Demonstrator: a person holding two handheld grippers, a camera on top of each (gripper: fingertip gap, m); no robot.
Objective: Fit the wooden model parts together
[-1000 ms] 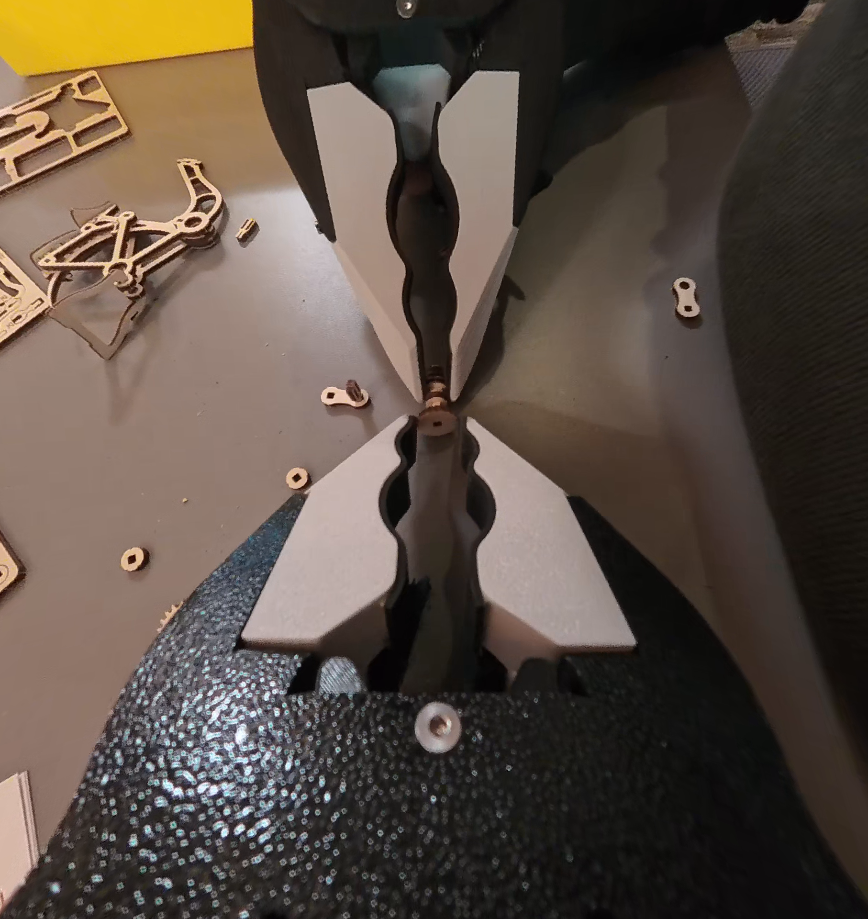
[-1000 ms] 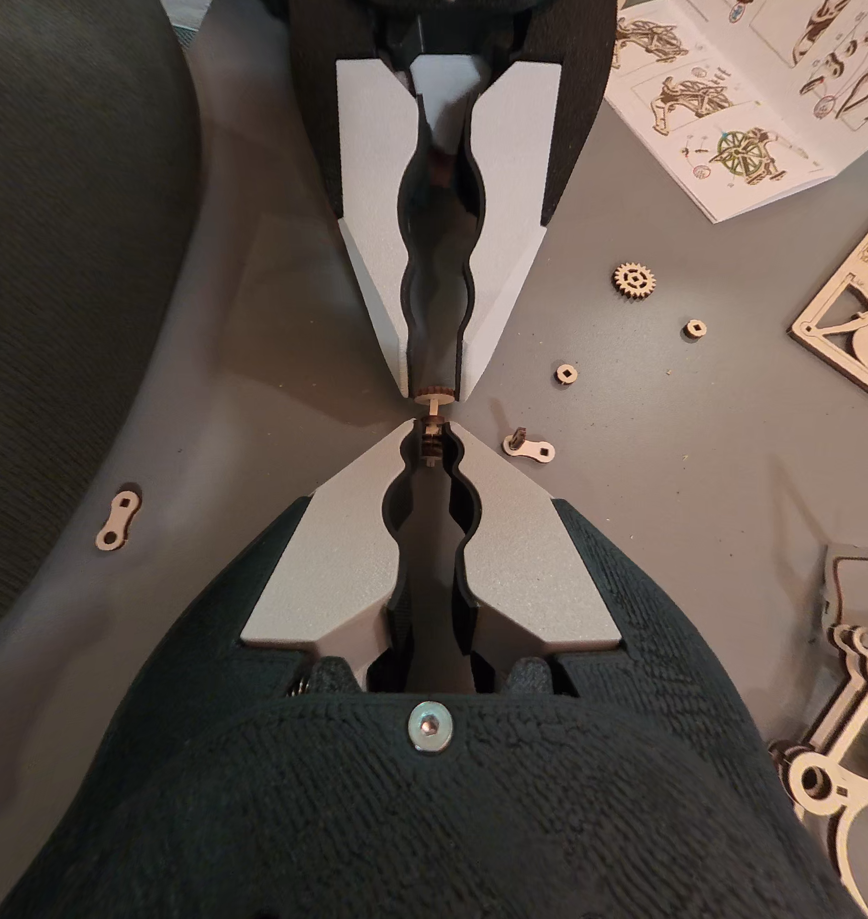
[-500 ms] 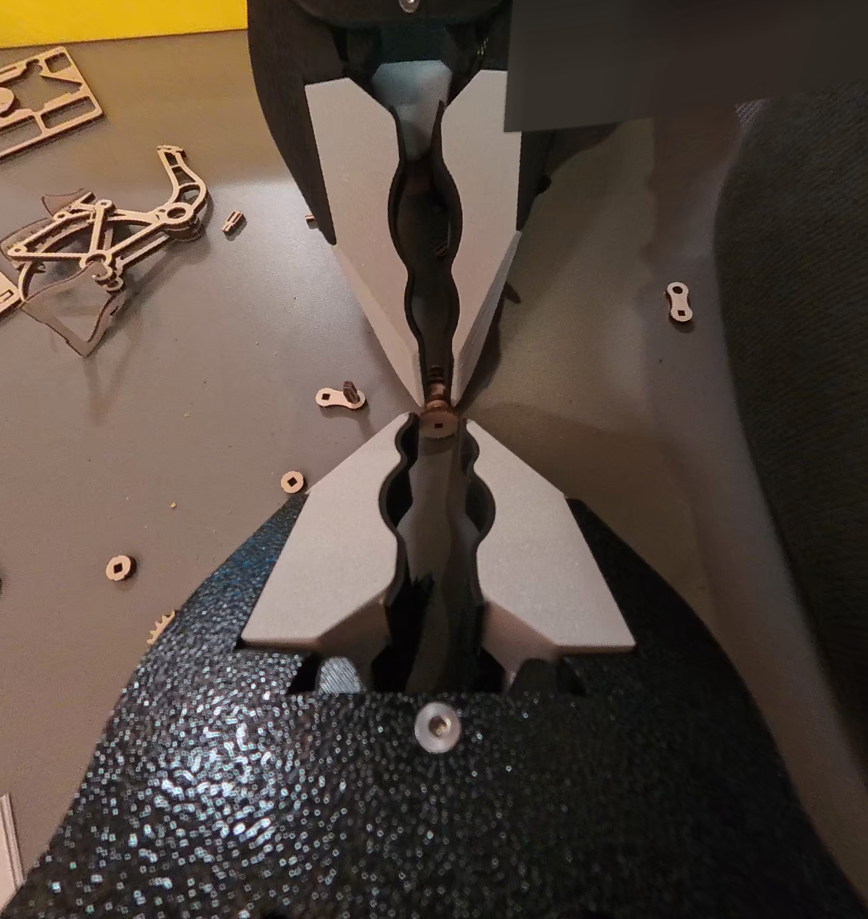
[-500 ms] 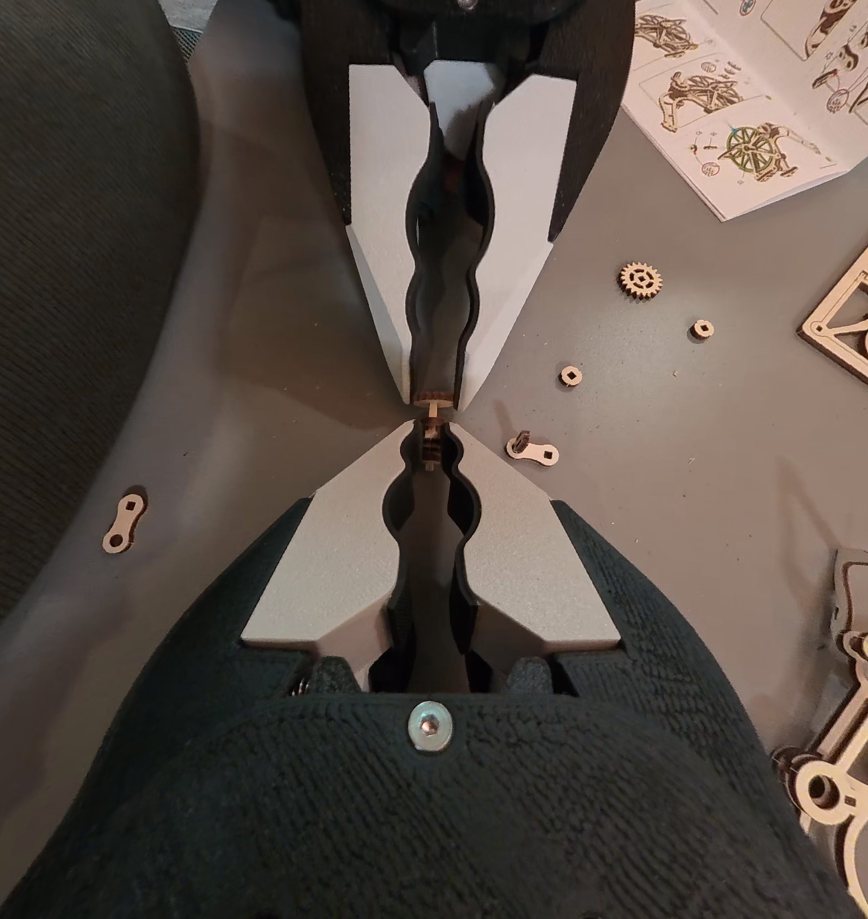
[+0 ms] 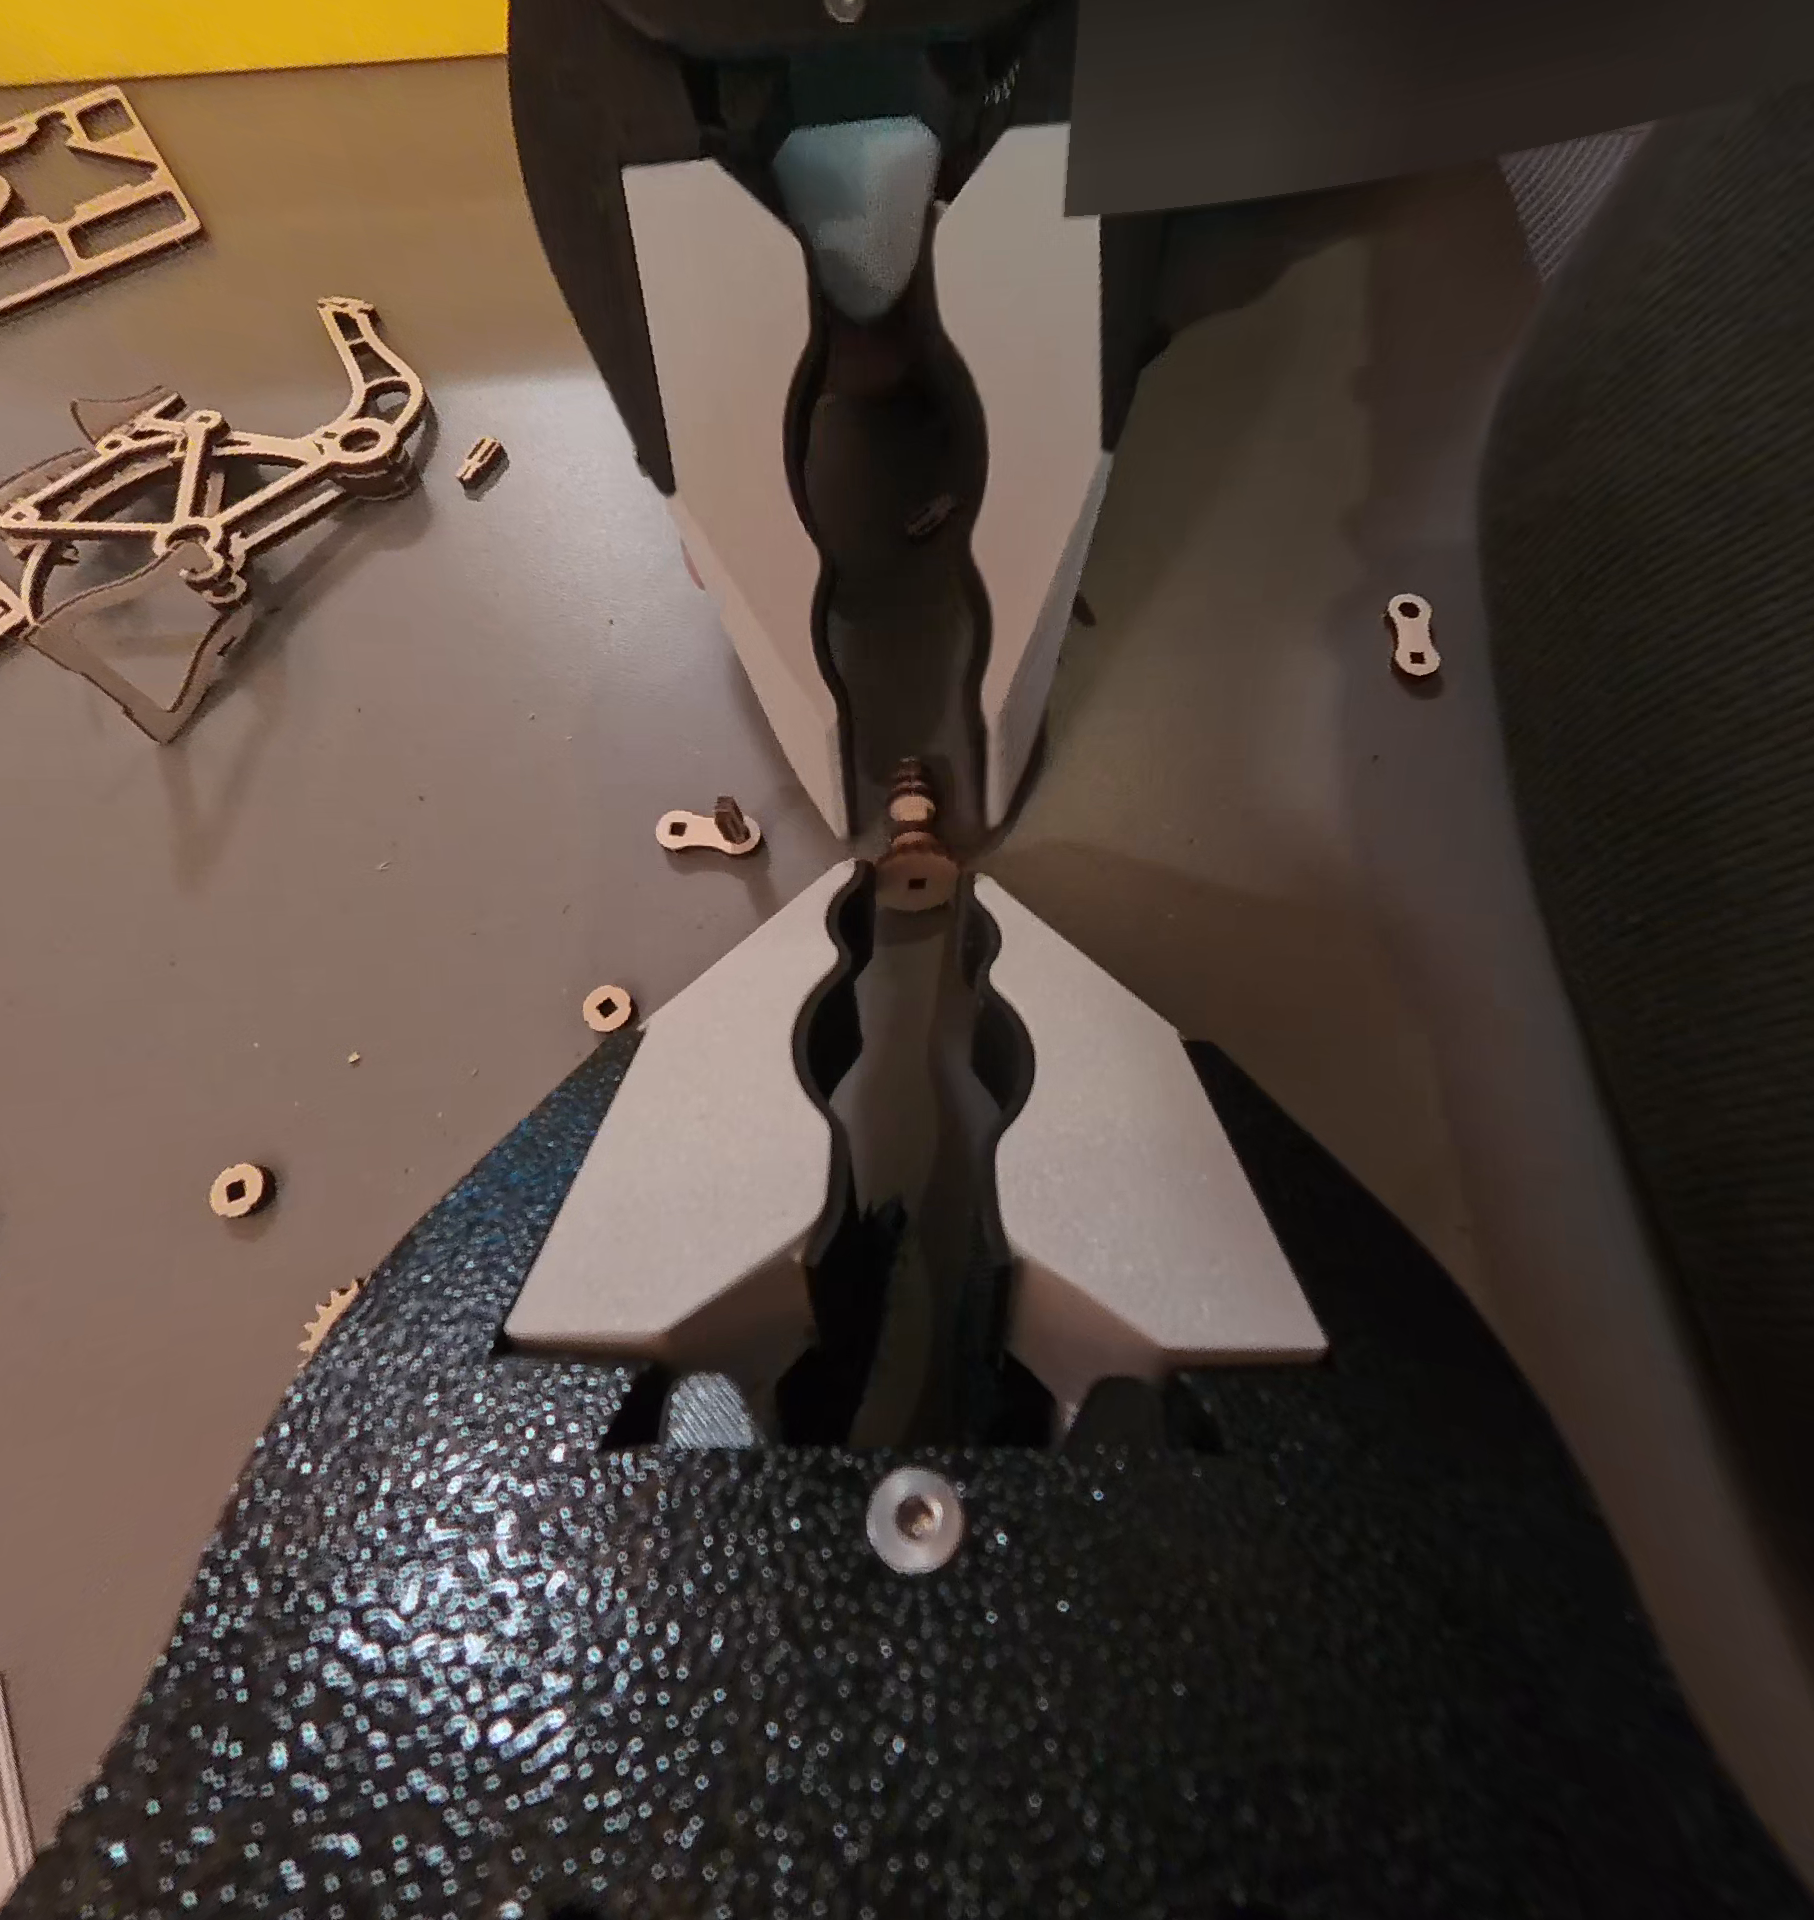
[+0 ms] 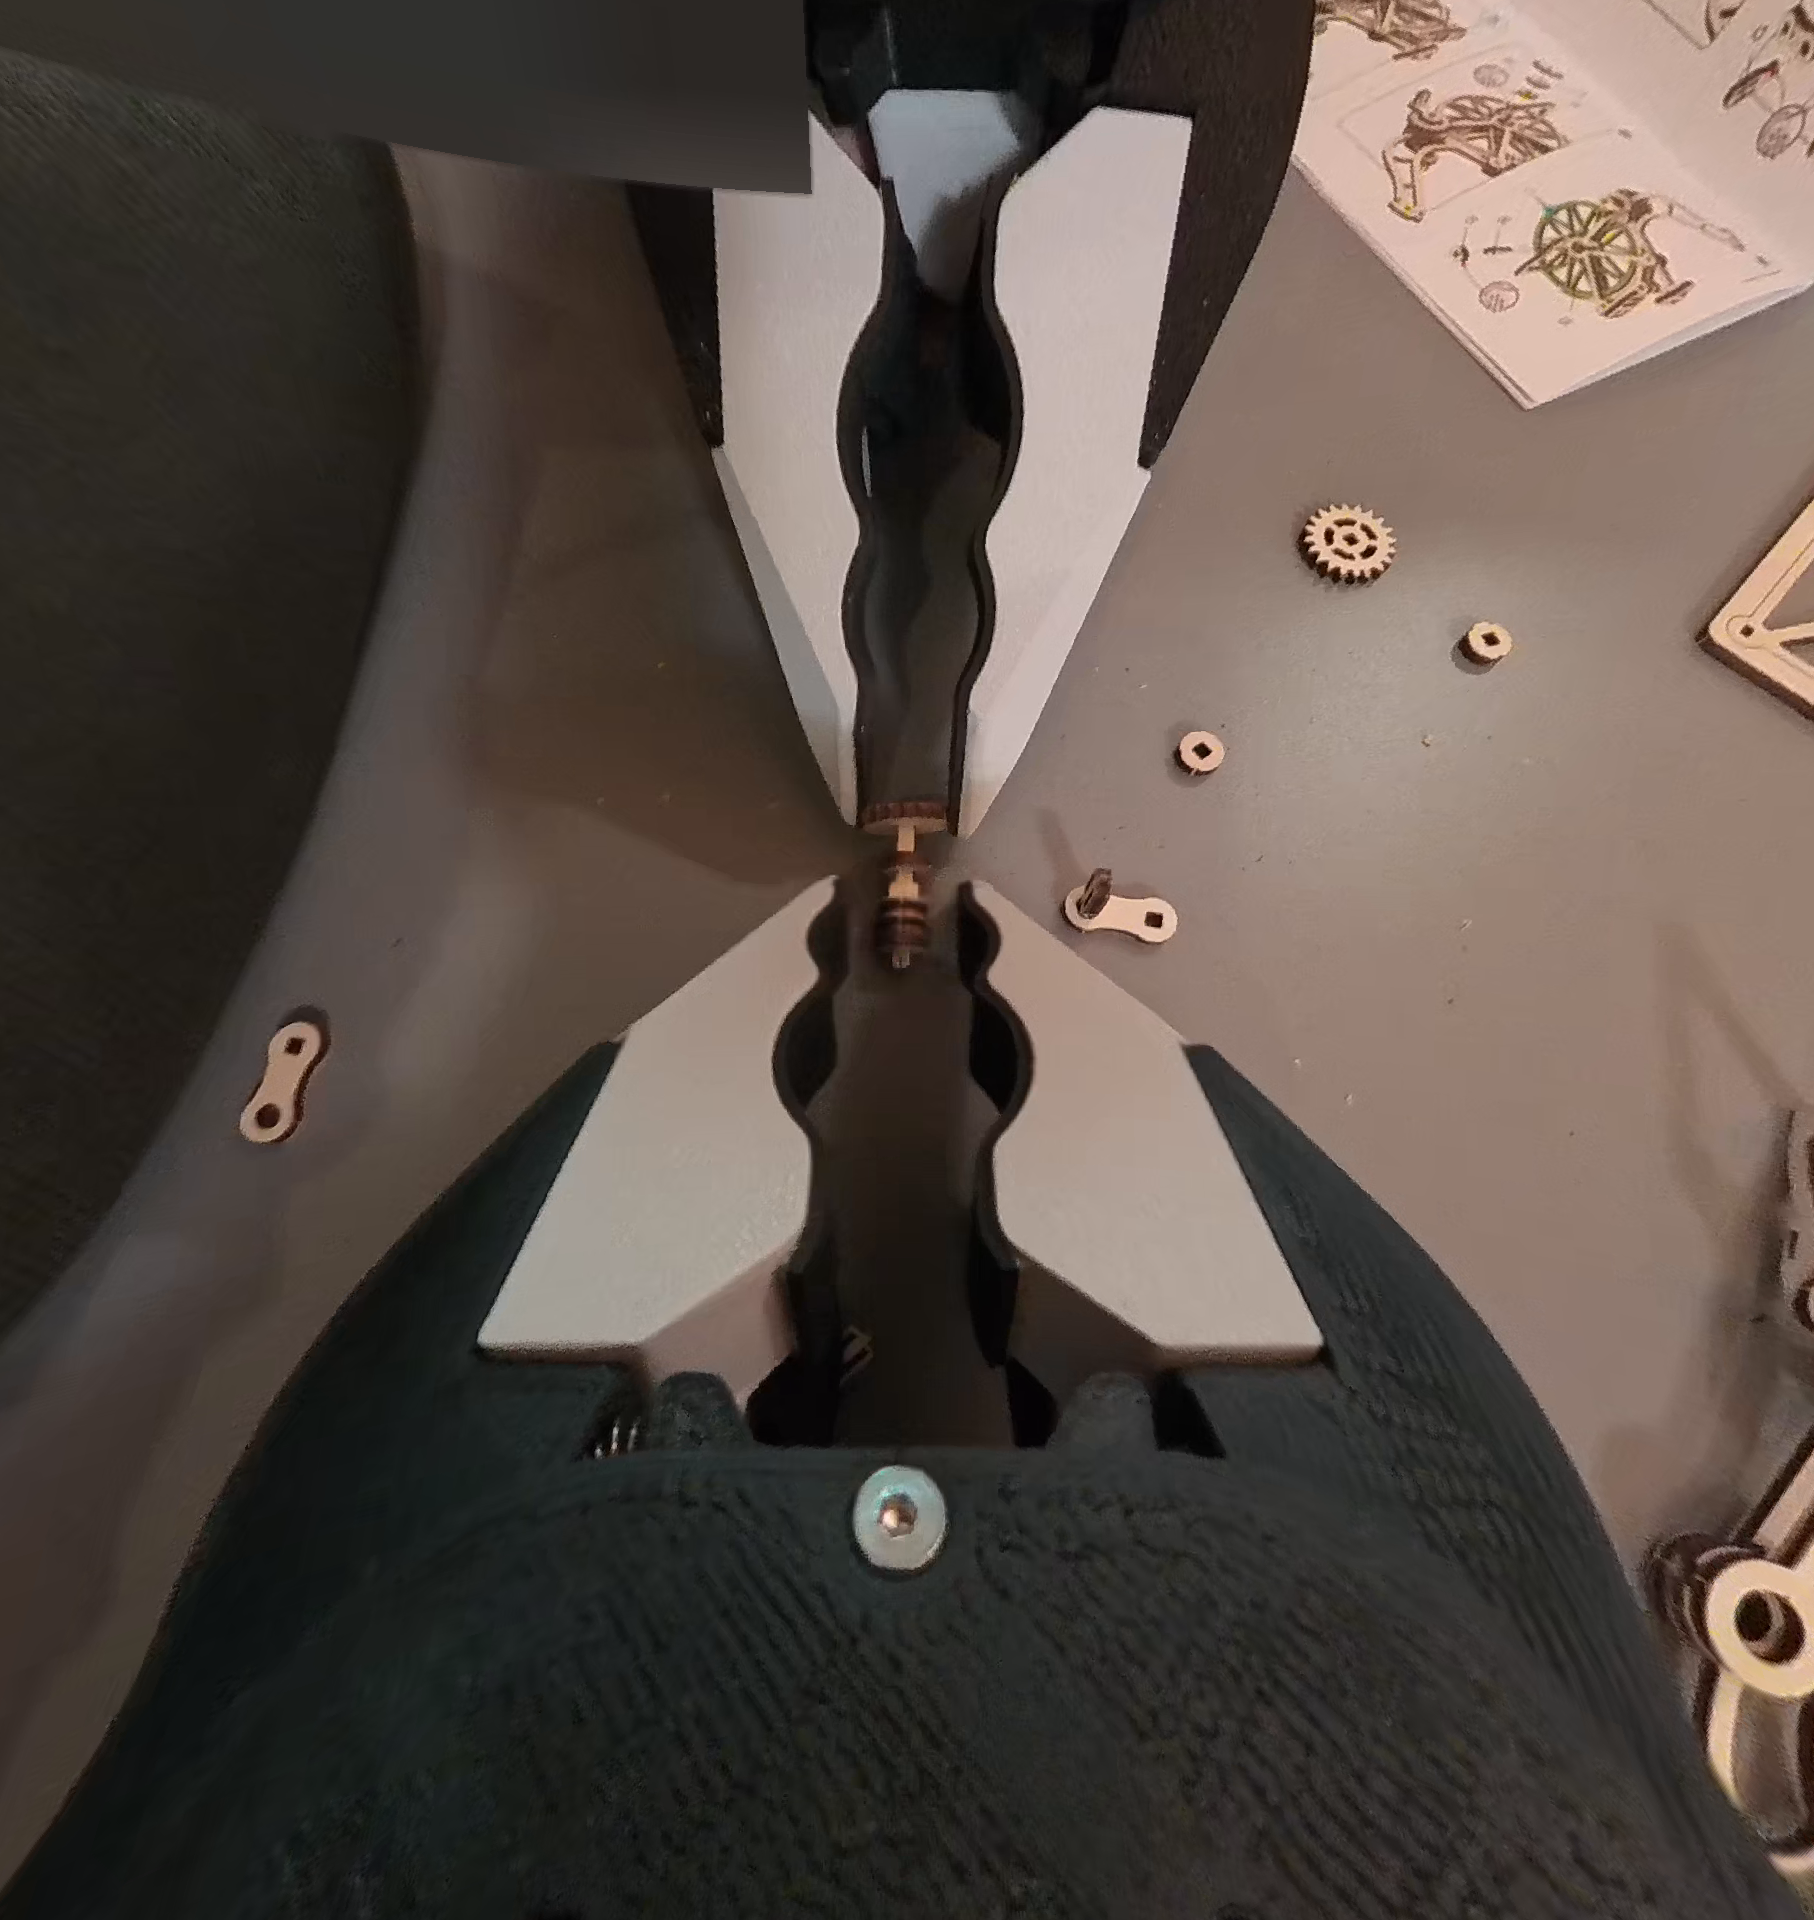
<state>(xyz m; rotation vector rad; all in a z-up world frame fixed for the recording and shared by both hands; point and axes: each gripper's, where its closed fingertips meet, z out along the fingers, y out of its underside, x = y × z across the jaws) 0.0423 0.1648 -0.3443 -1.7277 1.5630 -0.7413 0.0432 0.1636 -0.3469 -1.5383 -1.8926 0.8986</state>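
Observation:
My left gripper (image 5: 913,883) is shut on a small round wooden disc (image 5: 913,879) with a square hole, held above the grey table. In the right wrist view the disc (image 6: 908,814) shows edge-on. A short wooden axle (image 6: 901,925) carrying small collars sticks out of it. The axle also shows in the left wrist view (image 5: 908,800). My right gripper (image 6: 900,886) faces the left one tip to tip. Its jaws stand slightly apart on either side of the axle, with a gap on both sides.
On the table lie a link with a peg (image 6: 1121,914), a flat link (image 6: 282,1081), washers (image 6: 1199,750), a gear (image 6: 1347,542), a part-built model (image 5: 217,488), cut-out sheets (image 5: 51,197) and a booklet (image 6: 1609,187). Dark fabric (image 5: 1713,727) fills one side.
My right gripper's jaws have spread and let go of the axle, which stays seated in the disc held by the left gripper. Both grippers have drifted slightly over the table.

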